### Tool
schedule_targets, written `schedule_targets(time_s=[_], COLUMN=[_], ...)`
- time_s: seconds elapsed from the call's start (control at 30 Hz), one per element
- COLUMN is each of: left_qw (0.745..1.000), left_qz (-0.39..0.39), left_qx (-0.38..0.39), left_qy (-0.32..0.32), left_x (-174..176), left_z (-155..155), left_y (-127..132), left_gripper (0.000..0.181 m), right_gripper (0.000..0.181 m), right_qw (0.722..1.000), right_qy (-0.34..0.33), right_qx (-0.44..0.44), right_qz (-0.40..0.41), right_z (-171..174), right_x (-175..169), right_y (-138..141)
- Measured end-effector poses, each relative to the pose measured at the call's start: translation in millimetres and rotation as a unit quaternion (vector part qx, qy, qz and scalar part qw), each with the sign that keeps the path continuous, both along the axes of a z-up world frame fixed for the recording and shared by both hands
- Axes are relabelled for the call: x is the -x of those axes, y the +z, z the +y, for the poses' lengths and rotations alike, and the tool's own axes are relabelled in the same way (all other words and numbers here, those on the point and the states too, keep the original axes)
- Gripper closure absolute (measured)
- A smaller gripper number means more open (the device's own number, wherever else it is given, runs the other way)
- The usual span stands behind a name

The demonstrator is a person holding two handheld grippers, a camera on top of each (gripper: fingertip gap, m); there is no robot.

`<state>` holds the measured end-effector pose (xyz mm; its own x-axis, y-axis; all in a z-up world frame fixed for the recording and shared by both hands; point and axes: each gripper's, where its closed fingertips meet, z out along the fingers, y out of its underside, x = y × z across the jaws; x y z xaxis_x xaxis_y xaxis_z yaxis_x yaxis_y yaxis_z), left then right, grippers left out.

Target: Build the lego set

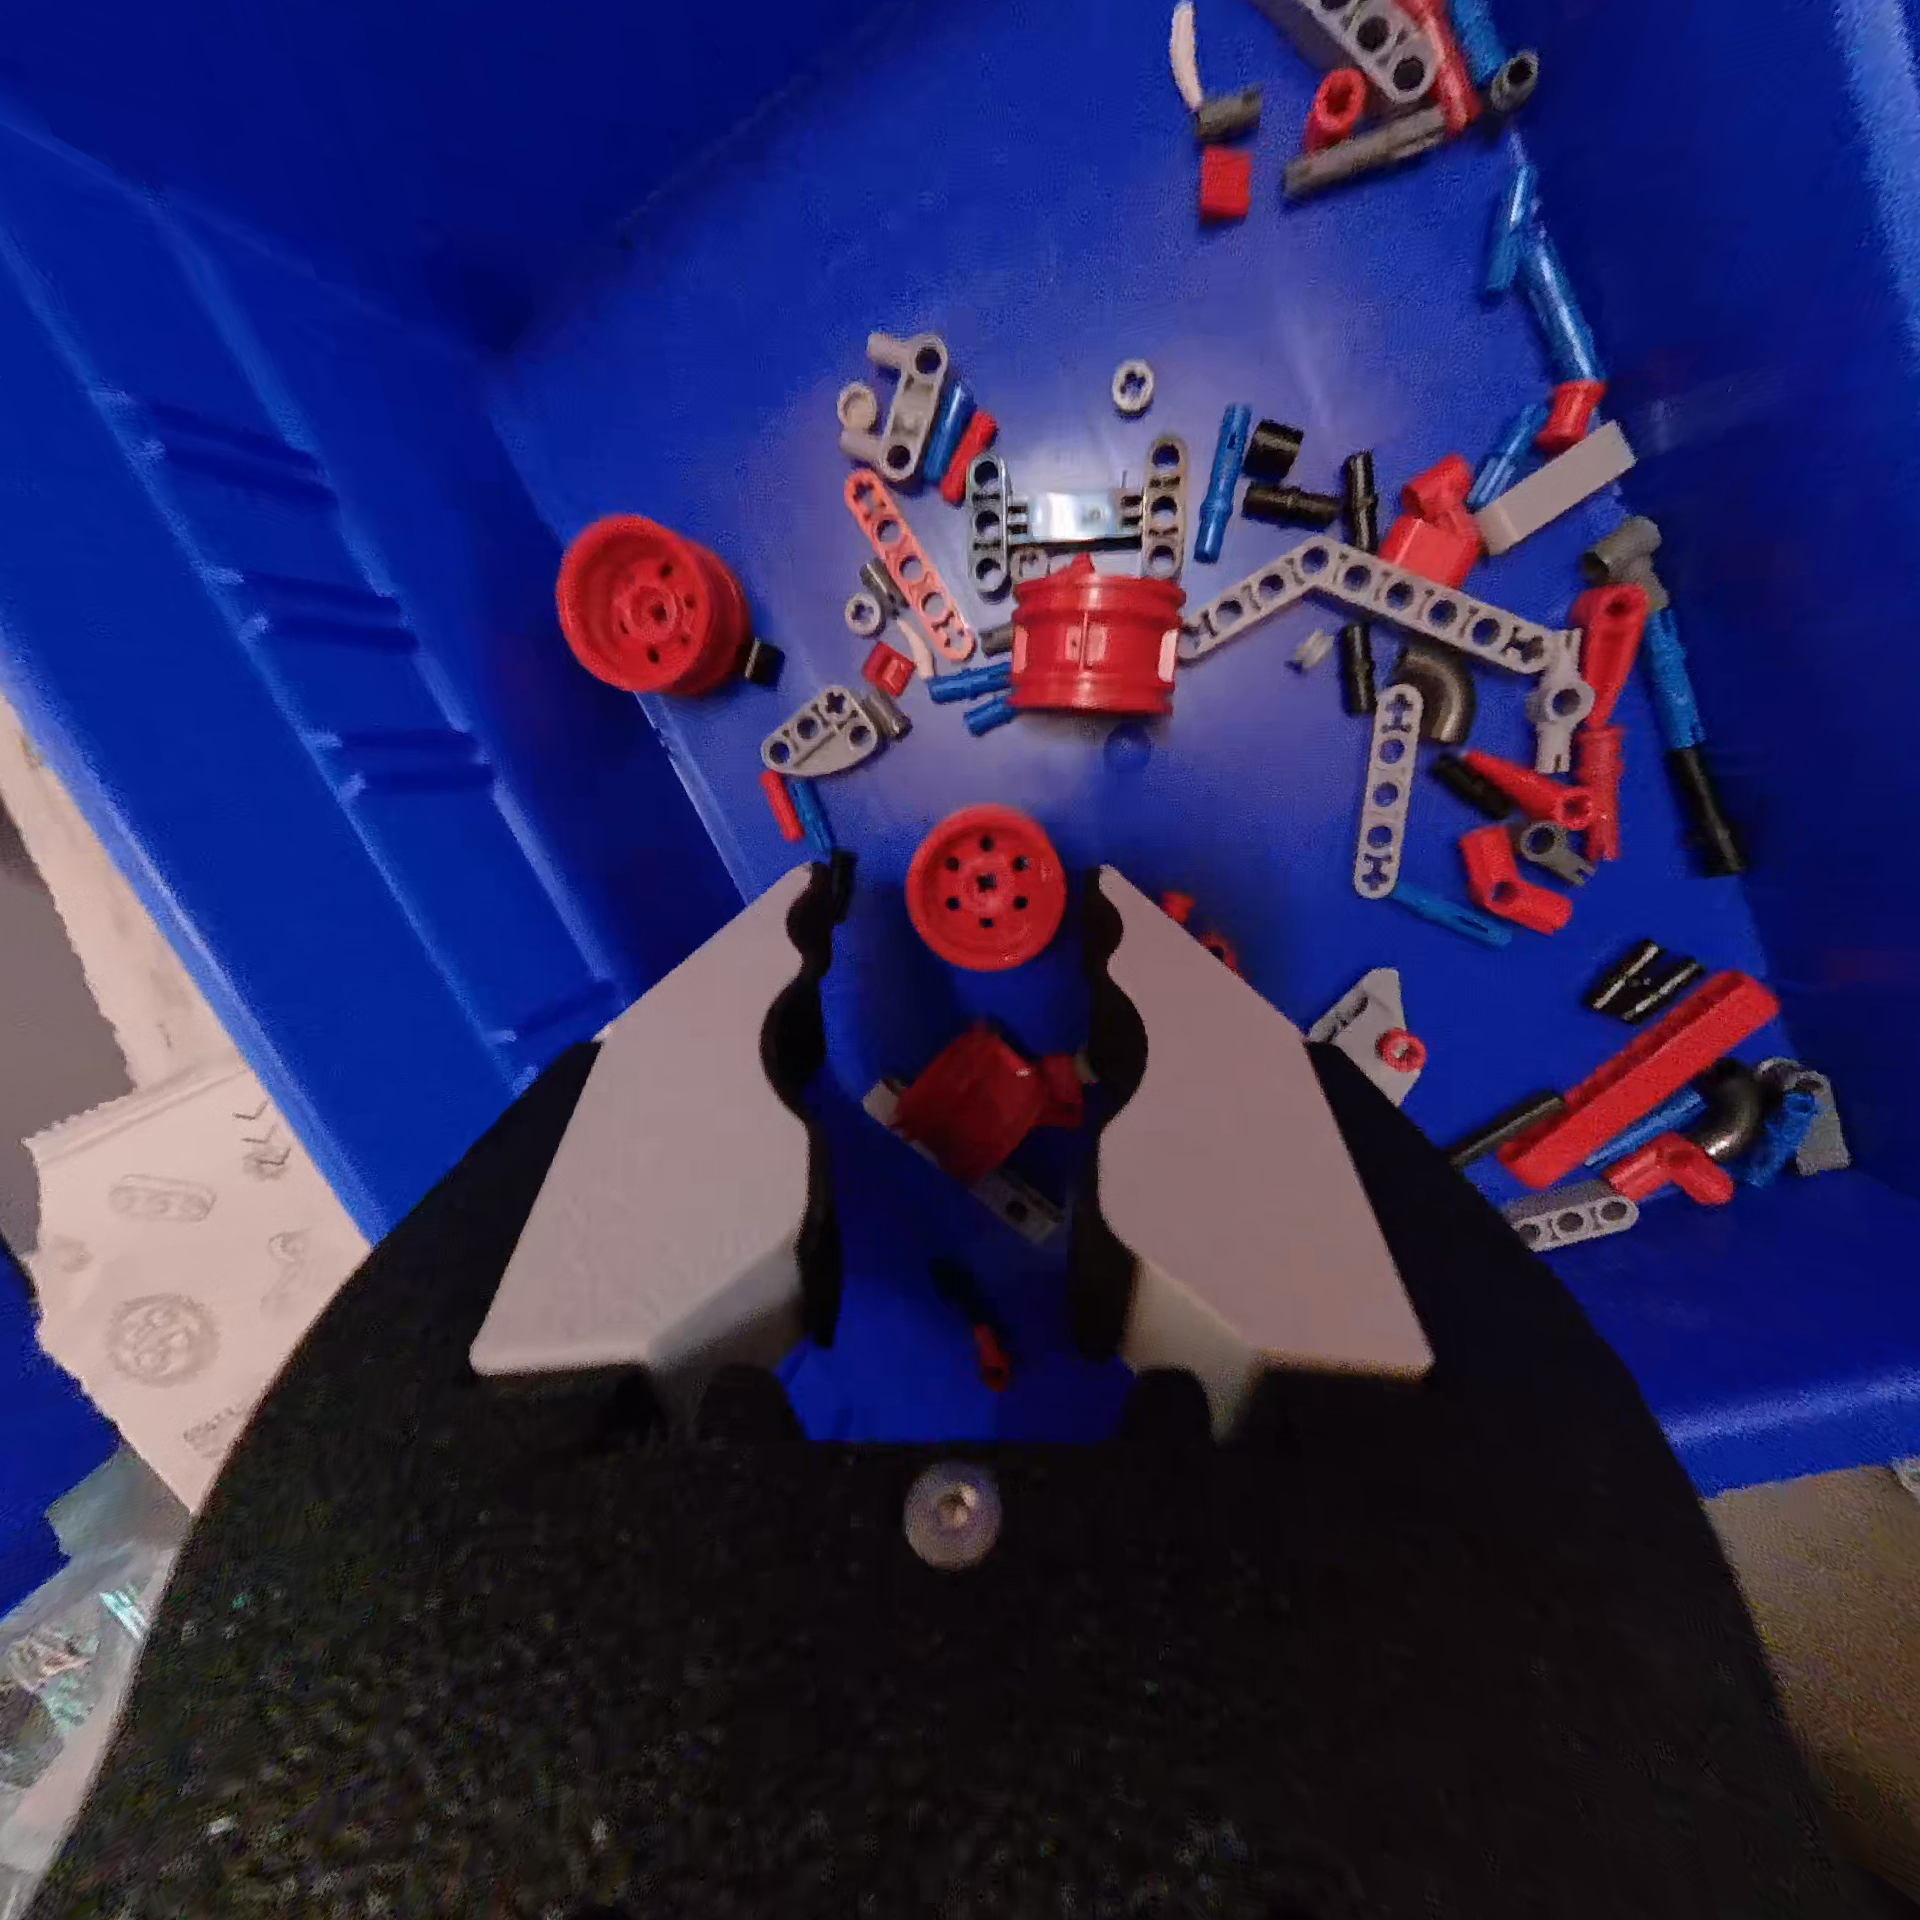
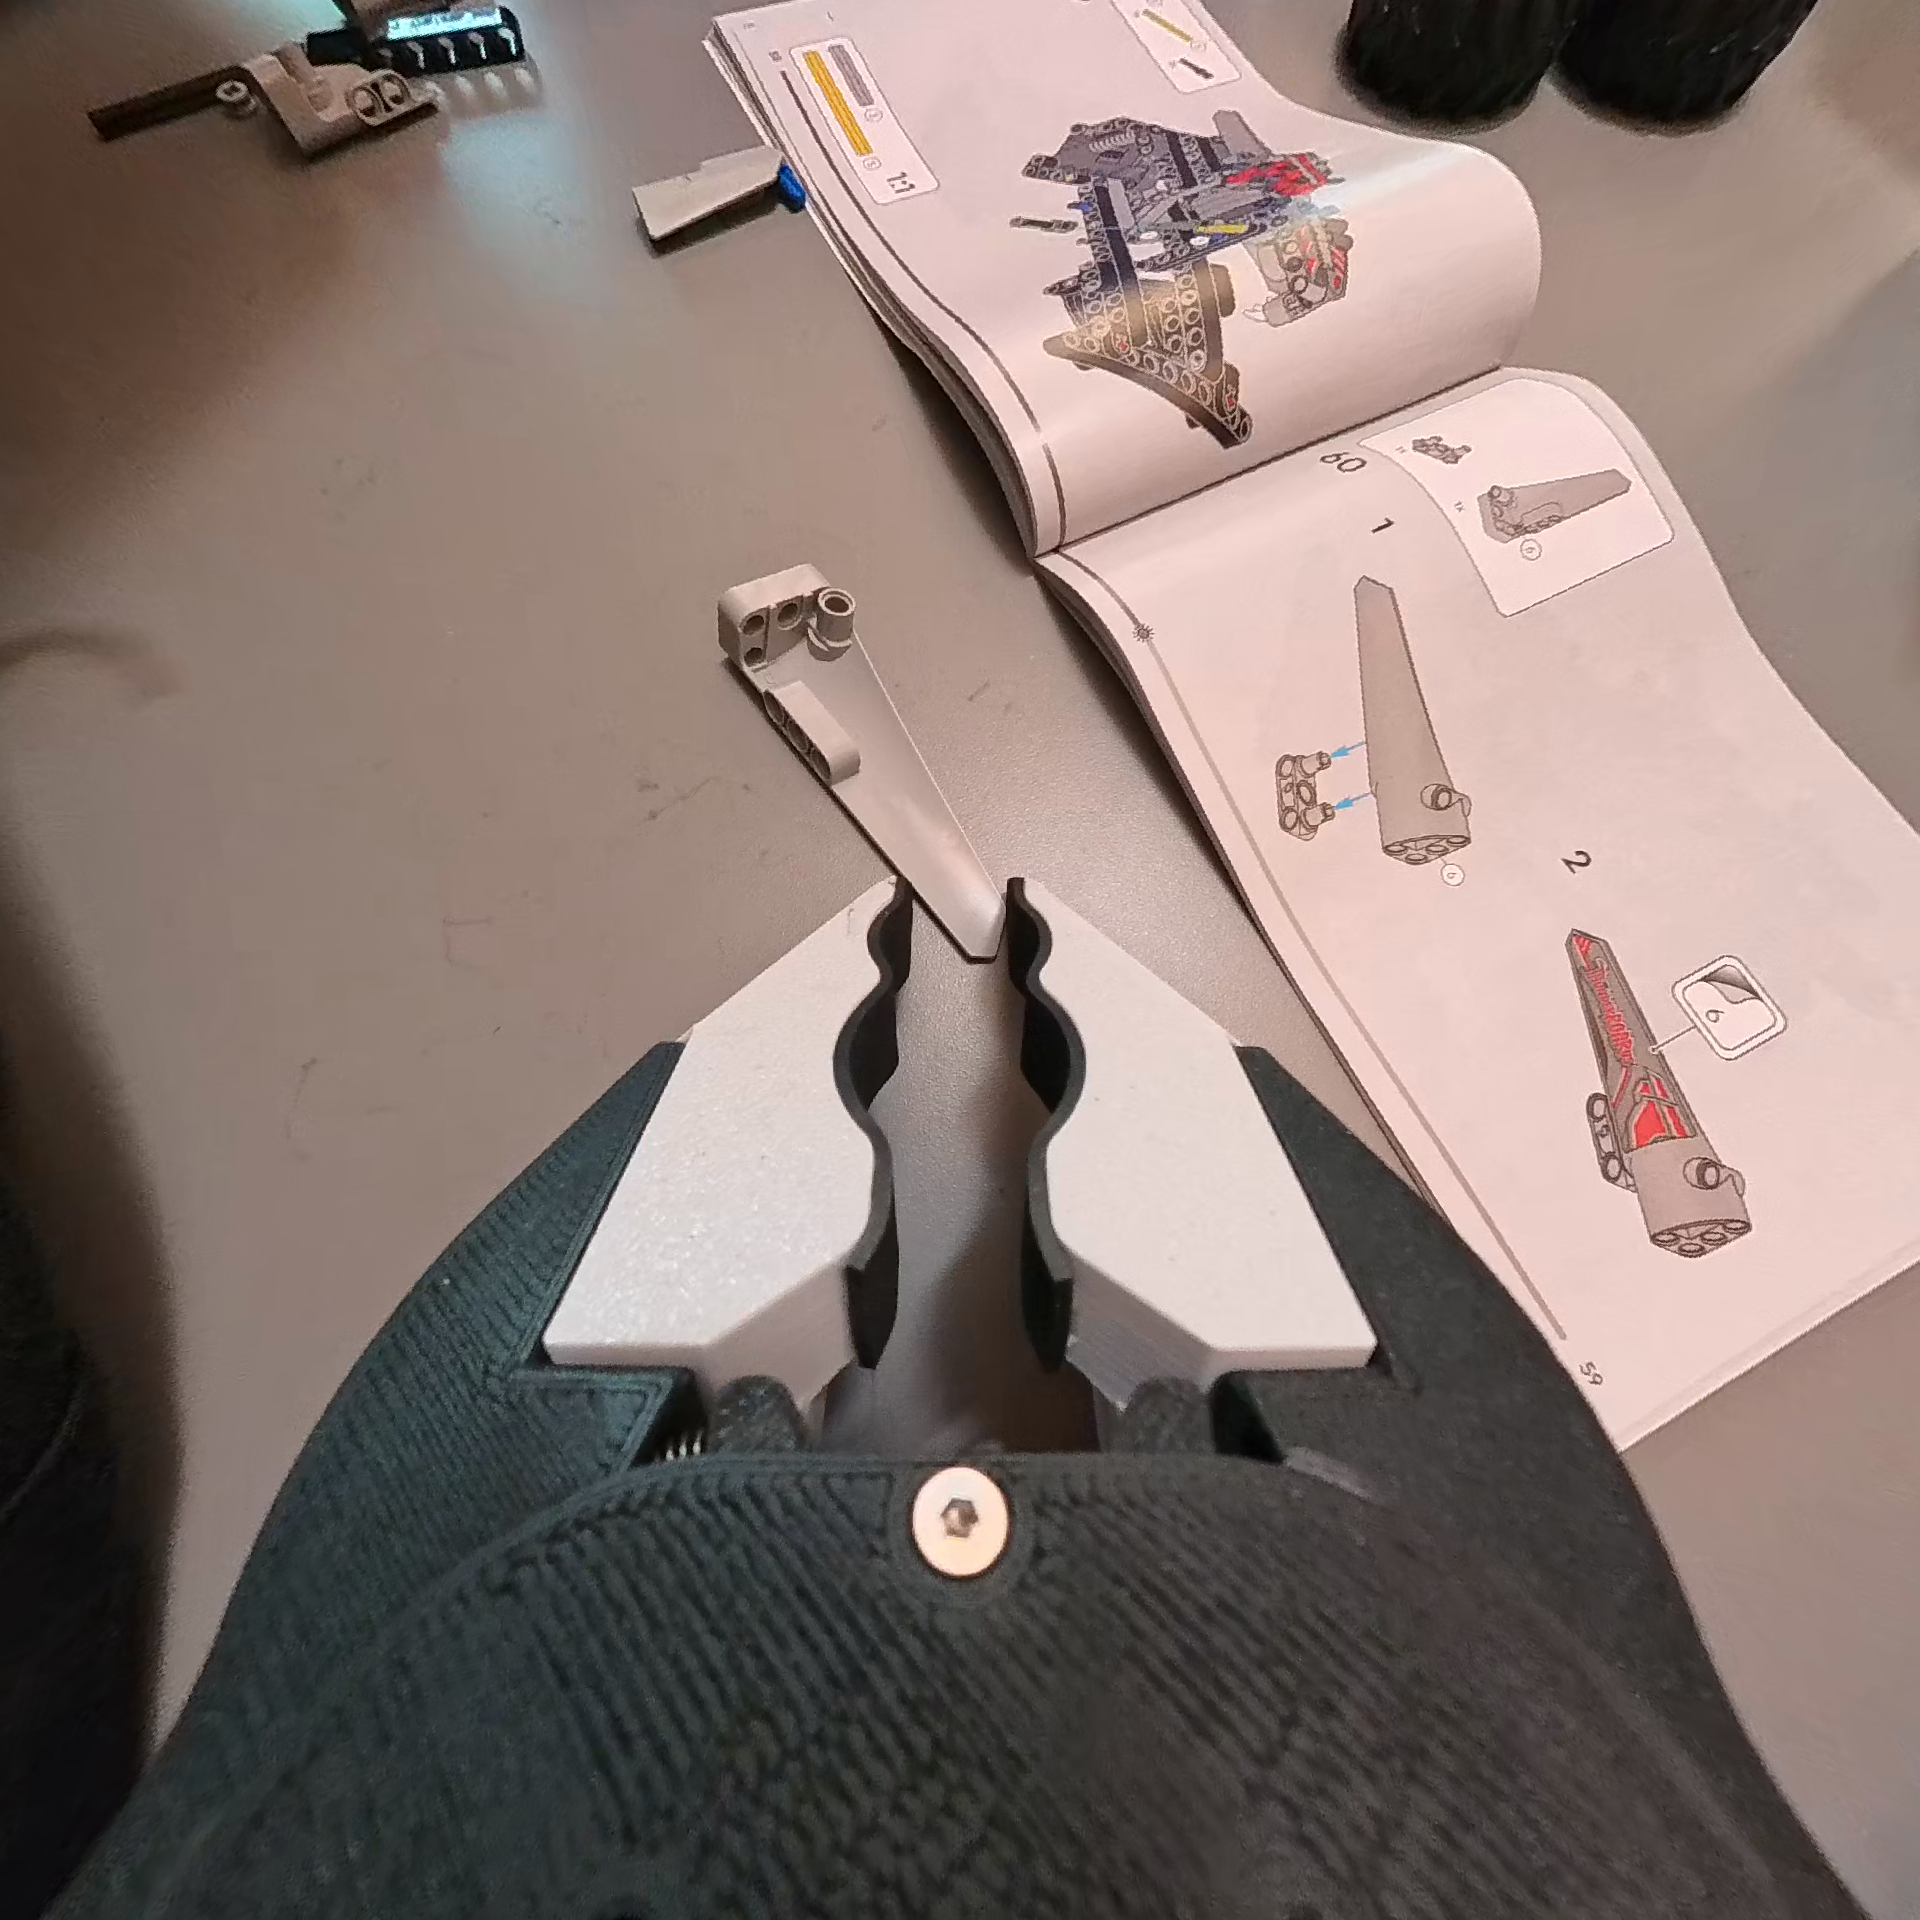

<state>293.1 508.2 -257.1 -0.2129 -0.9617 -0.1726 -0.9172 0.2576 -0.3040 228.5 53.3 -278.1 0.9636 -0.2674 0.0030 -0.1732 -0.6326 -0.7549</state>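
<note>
In the left wrist view my left gripper (image 1: 961,894) is open and empty, hovering inside a blue bin (image 1: 312,520) of loose parts. A small red wheel hub (image 1: 985,902) lies on the bin floor below the gap between the fingertips. A red and grey sub-assembly (image 1: 977,1112) lies further back between the fingers. In the right wrist view my right gripper (image 2: 956,909) is closed on the narrow tip of a long grey tapered panel (image 2: 883,769). The panel has a grey connector block at its far wide end and rests low over the grey table (image 2: 364,623).
More red wheel hubs (image 1: 649,605) (image 1: 1093,644), grey beams and blue, black and red pins litter the bin. An open instruction booklet (image 2: 1455,727) lies right of the panel. A small grey and black assembly (image 2: 332,83), a grey piece (image 2: 707,192) and black tyres (image 2: 1558,52) sit farther back.
</note>
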Motion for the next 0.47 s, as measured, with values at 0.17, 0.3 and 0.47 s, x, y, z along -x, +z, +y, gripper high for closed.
schedule_targets(time_s=[0.17, 0.3, 0.47], left_qw=[0.996, 0.998, 1.000], left_qz=[-0.061, -0.044, -0.026], left_qx=[0.034, 0.014, 0.004], left_qy=[-0.047, -0.033, 0.006], left_x=[-28.9, -31.8, -9.8], left_z=[-28.4, -25.2, -5.2], left_y=[3.2, -7.4, 4.3], left_gripper=[0.130, 0.140, 0.152], right_gripper=[0.164, 0.164, 0.164], right_qw=[1.000, 1.000, 1.000], right_qy=[0.000, 0.000, 0.000], right_qx=[0.000, 0.001, 0.001], right_qz=[-0.001, -0.003, -0.002], right_z=[0.0, -0.2, -0.3], right_x=[0.1, 0.0, 0.0], right_y=[0.0, 0.0, 0.0])
